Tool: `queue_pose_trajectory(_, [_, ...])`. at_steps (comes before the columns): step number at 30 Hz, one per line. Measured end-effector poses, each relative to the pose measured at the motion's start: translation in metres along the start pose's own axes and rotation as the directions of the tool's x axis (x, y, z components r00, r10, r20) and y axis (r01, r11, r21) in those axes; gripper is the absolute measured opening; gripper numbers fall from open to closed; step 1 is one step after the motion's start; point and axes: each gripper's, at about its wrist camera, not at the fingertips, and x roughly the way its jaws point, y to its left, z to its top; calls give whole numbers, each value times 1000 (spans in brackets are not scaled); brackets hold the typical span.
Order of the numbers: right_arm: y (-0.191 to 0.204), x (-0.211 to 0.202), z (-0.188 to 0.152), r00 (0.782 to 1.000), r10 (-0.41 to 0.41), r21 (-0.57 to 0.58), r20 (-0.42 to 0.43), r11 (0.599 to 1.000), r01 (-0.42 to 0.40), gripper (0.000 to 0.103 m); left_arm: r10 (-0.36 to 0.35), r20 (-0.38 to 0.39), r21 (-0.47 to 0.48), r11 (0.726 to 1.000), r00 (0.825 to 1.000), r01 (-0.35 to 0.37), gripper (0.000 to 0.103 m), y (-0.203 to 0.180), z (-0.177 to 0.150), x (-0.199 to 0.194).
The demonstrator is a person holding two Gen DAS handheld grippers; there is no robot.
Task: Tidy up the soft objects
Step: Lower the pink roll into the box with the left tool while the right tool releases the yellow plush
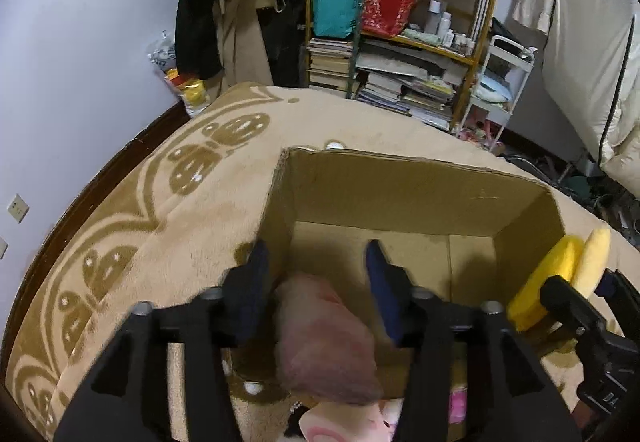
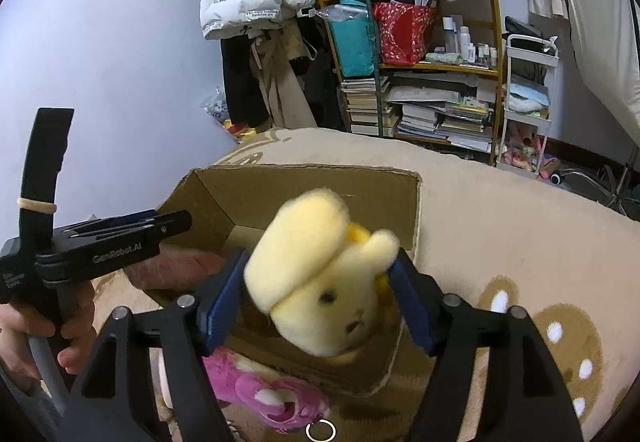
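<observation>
My right gripper (image 2: 320,294) squeezed a yellow plush toy (image 2: 320,278) and held it over the open cardboard box (image 2: 304,193). My left gripper (image 1: 316,290) had its tongs wide apart above a pink plush (image 1: 324,346) that lay at the near edge of the box. A bright pink toy (image 2: 260,390) lay on the tan blanket (image 2: 520,226) just outside the box.

left cam: close above box (image 1: 420,193), facing shelf (image 1: 400,21)
right cam: same, from box's right
shared: box, shelf, bed (image 2: 520,209)
</observation>
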Motion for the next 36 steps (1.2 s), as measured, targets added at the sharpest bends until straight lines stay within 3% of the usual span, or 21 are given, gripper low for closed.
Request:
queue_pose_trajectory(2, [0, -1, 1, 1000, 11, 3, -2, 1000, -11, 81, 2, 11, 17, 1000, 1000, -2, 61, -4, 1, -5])
queue_pose_trajectory(5, [1, -7, 1, 1000, 13, 6, 6, 1000, -13, 90, 35, 15, 47, 998, 999, -35, 80, -11, 1, -13])
queue_pose_trajectory(8, [4, -19, 3, 1000, 8, 5, 29, 1000, -8, 102, 46, 39, 74, 996, 998, -48, 83, -15, 2, -26])
queue_pose_trajectory(10, [7, -31, 4, 999, -2, 1, 49, 1000, 2, 103, 48, 40, 67, 996, 998, -50, 94, -15, 2, -34])
queue_pose_trajectory(12, [10, -42, 5, 998, -7, -1, 61, 1000, 8, 103, 42, 50, 53, 998, 998, -45, 97, -14, 1, -46])
queue_pose_trajectory(24, [16, -112, -9, 996, -46, 16, 73, 999, 45, 103, 84, 39, 88, 992, 996, -87, 100, -8, -31, -99])
queue_pose_trajectory(28, [20, -128, -19, 996, -70, 14, 54, 997, 70, 103, 70, -5, 116, 991, 998, -68, 100, -10, -41, -112])
queue_pose_trajectory(36, [27, -148, -44, 994, -106, 12, -8, 994, 106, 103, 57, -10, 144, 988, 998, -55, 100, -16, -73, -141])
